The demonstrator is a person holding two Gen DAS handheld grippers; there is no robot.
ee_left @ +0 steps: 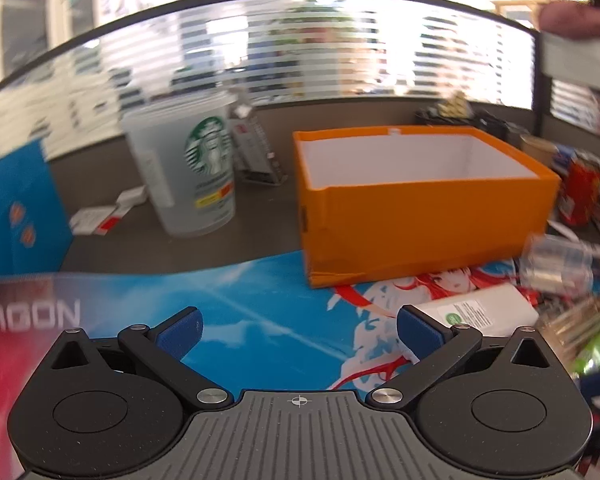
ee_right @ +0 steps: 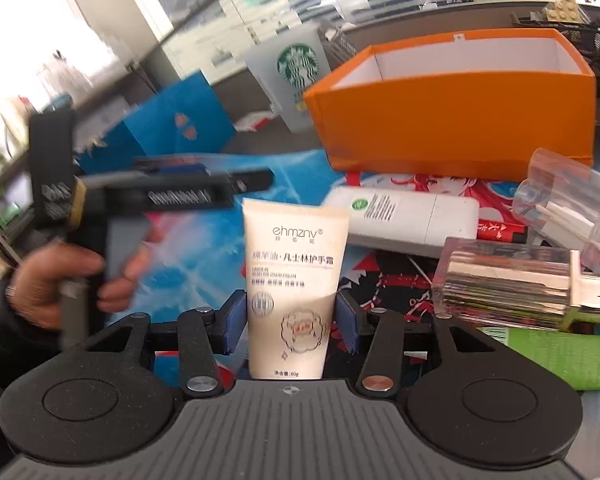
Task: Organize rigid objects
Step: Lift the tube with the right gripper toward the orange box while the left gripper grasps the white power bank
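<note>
While the right hand-held gripper (ee_right: pixel 292 320) pinches the cream tube (ee_right: pixel 294 276), the orange box (ee_right: pixel 452 120) shows white walls.

bright window glare behind, motion blur throughout, strong fisheye bending at edges.

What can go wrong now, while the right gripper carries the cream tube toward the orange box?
The right gripper pinches the cream tube only at its soft sides, so it may slip or tilt. The orange box has tall walls; the tube could catch its rim. The left gripper, open, is close and might collide.
</note>
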